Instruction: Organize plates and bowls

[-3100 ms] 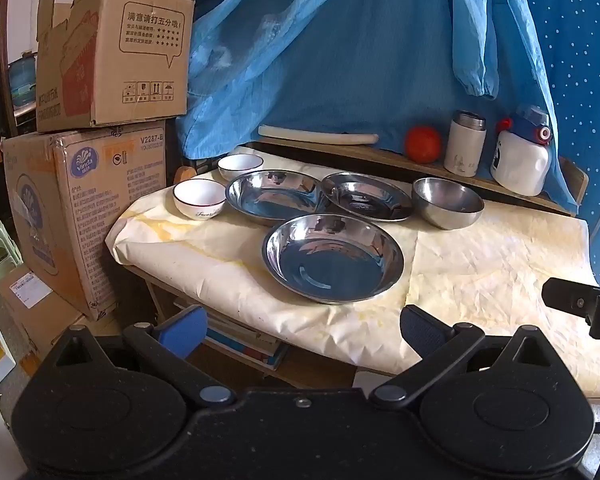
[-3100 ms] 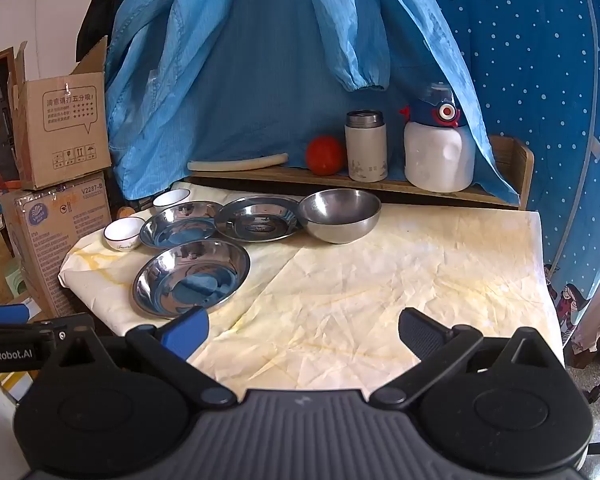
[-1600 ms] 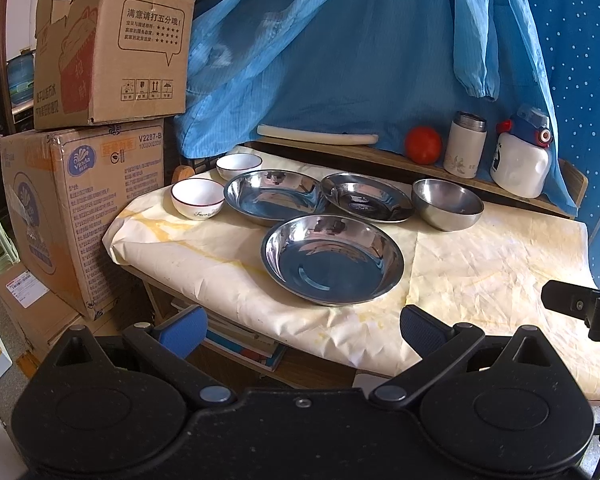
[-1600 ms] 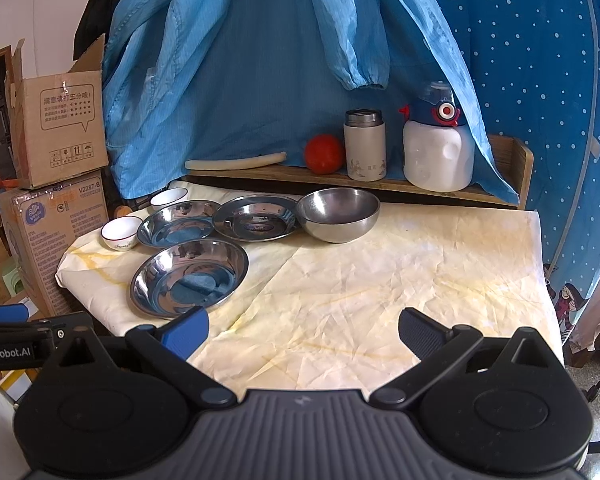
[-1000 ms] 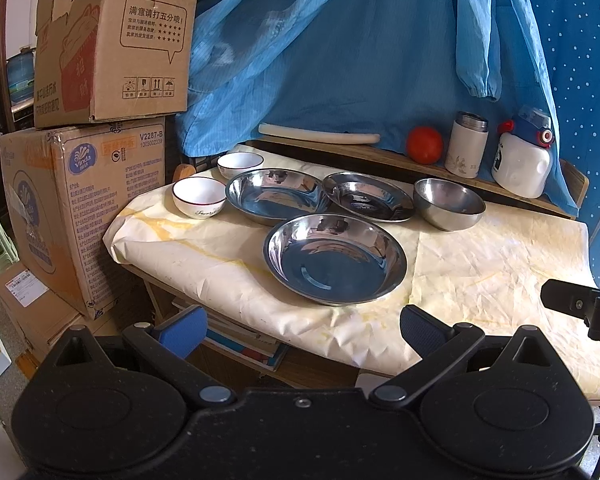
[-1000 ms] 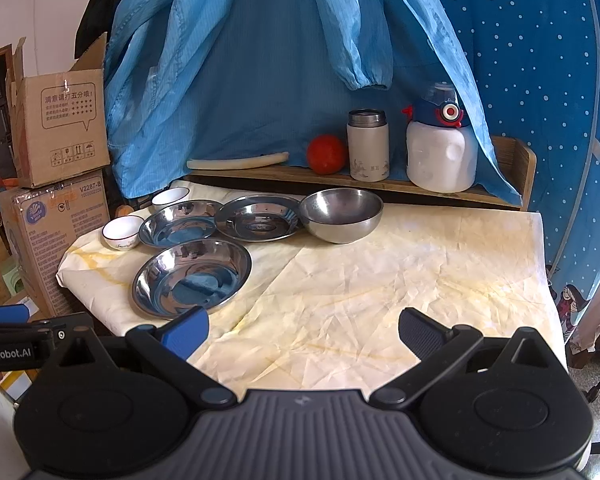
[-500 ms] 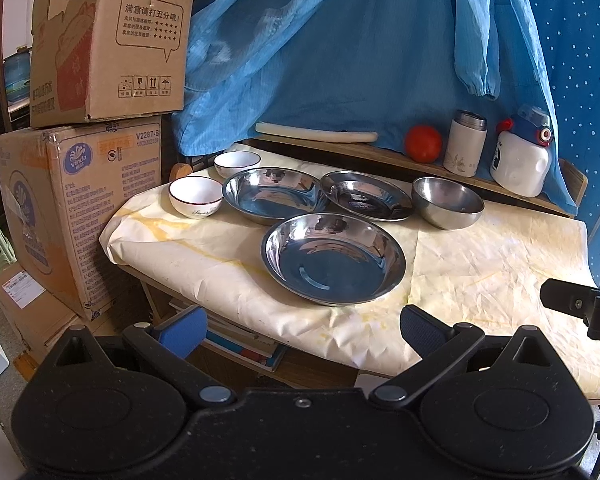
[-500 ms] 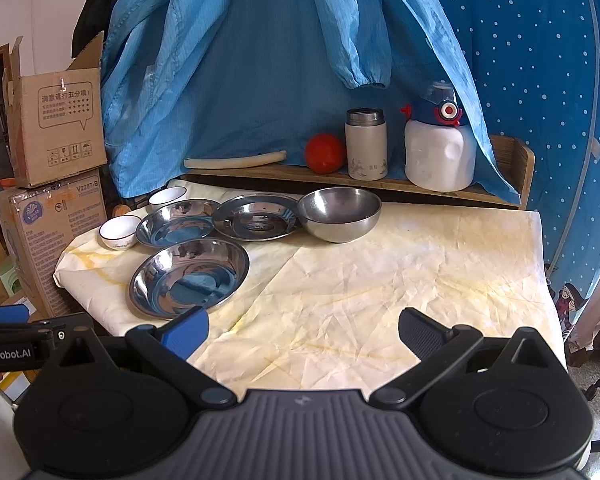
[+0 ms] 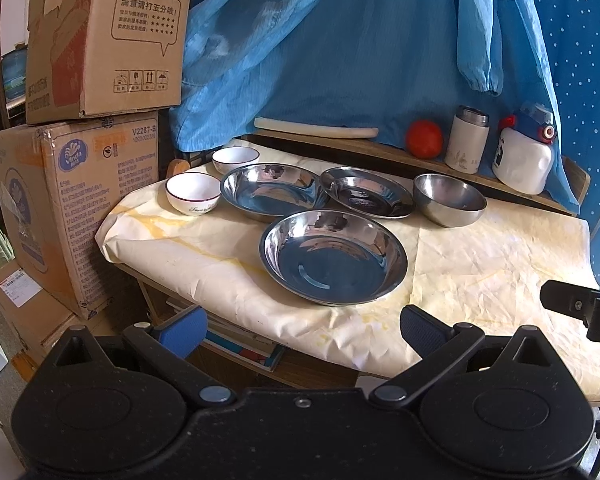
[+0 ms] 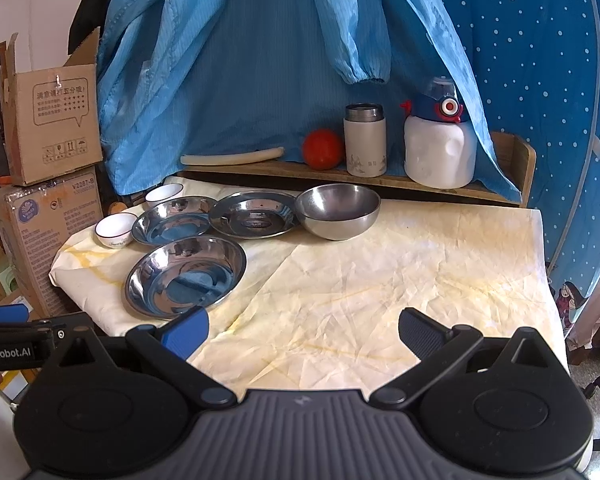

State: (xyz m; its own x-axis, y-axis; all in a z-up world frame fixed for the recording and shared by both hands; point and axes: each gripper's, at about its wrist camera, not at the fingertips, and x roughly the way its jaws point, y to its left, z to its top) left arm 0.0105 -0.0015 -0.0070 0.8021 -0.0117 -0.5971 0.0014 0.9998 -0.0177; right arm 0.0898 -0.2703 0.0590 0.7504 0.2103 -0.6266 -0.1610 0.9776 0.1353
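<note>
On the table's cream cloth (image 9: 480, 264) lie three steel plates: a near one (image 9: 333, 256), a far left one (image 9: 274, 191) and a far middle one (image 9: 366, 196). A steel bowl (image 9: 449, 199) stands to their right. Two white bowls stand at the left, one nearer (image 9: 193, 193) and one farther (image 9: 235, 159). The right wrist view shows the near plate (image 10: 186, 274) and the steel bowl (image 10: 338, 210) too. My left gripper (image 9: 302, 326) is open and empty before the table's front edge. My right gripper (image 10: 304, 328) is open and empty over the front cloth.
A wooden shelf (image 10: 340, 176) at the back holds a white rod (image 10: 232, 157), a tomato (image 10: 323, 149), a white flask (image 10: 365, 140) and a white jug (image 10: 439, 148). Stacked cardboard boxes (image 9: 76, 168) stand left of the table. Blue cloth (image 10: 260, 60) hangs behind.
Both grippers stay open and drift only slightly. The plates and bowls have not moved.
</note>
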